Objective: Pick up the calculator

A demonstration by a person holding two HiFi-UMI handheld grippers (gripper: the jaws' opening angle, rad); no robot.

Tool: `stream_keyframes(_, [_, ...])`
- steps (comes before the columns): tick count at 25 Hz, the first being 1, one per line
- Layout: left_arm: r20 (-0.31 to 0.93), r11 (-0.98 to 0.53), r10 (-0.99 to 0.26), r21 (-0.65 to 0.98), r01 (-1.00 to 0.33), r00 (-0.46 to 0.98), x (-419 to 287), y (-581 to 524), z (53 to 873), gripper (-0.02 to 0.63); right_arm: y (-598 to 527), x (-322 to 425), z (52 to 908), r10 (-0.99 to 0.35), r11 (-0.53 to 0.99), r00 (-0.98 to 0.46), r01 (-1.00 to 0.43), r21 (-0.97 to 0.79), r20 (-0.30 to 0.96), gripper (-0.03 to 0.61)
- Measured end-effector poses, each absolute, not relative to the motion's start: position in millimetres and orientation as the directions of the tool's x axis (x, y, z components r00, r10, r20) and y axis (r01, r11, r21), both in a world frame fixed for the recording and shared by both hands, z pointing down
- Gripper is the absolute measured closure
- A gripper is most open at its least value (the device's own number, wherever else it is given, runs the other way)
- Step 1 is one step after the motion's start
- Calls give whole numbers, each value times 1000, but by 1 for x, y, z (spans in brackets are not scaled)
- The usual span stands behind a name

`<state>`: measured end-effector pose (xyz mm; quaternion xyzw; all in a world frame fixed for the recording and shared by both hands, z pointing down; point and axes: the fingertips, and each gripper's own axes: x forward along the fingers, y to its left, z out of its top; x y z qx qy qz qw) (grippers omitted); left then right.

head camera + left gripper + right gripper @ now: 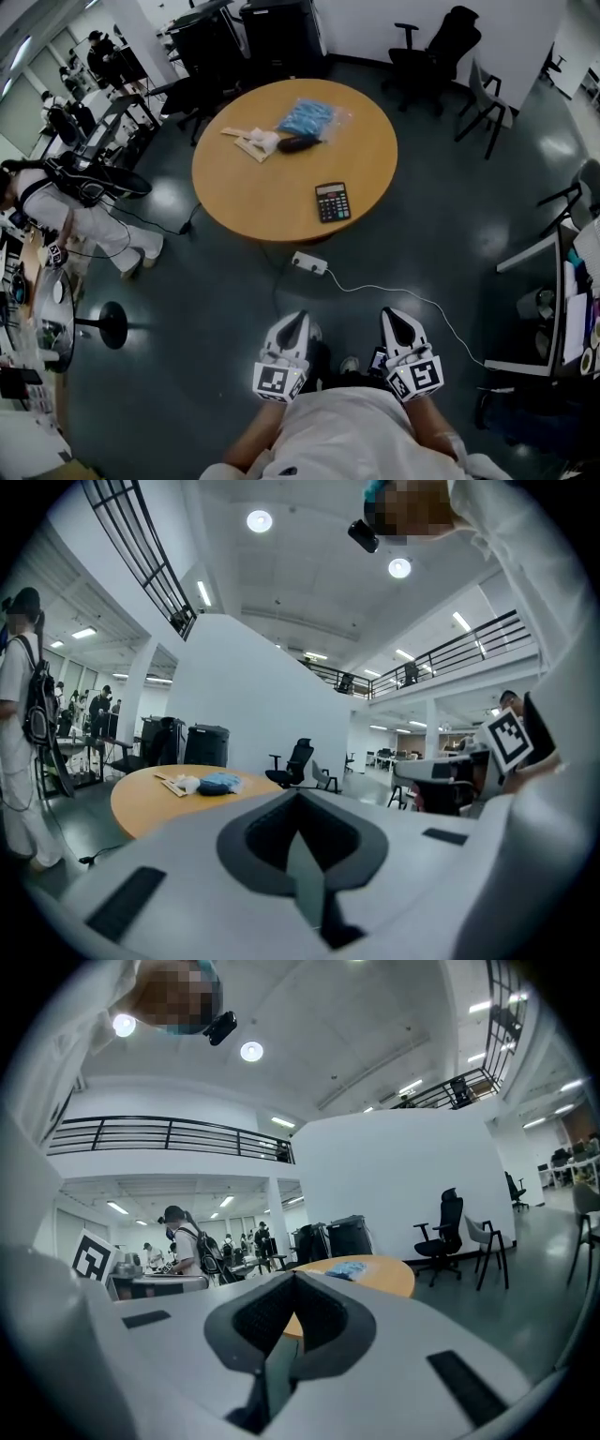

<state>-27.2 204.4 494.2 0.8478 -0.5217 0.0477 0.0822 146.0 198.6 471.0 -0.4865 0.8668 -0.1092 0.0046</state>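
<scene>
The black calculator [332,202] lies flat near the front right edge of the round wooden table [244,187]. Both grippers are held low over the floor, well short of the table and apart from the calculator. My left gripper [293,317] has its jaws together with nothing between them, also shown in the left gripper view [298,794]. My right gripper [397,313] stands beside it, jaws likewise closed and empty [295,1276]. Neither gripper view shows the calculator; only the table [155,797] [380,1277] shows beyond the jaws.
A blue plastic bag [307,117], a dark object [298,143] and a white bundle [255,141] lie at the table's far side. A white power strip [309,262] with its cable lies on the floor before the table. Office chairs [433,52] stand behind, a person [66,211] at left.
</scene>
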Motion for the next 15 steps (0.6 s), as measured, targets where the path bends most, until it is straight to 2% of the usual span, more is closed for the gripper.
stream_keyframes(15, [152, -556, -801, 169, -814, 579, -50, 2, 512, 607, 12, 109, 466, -874, 458, -477, -872, -172, 90, 565])
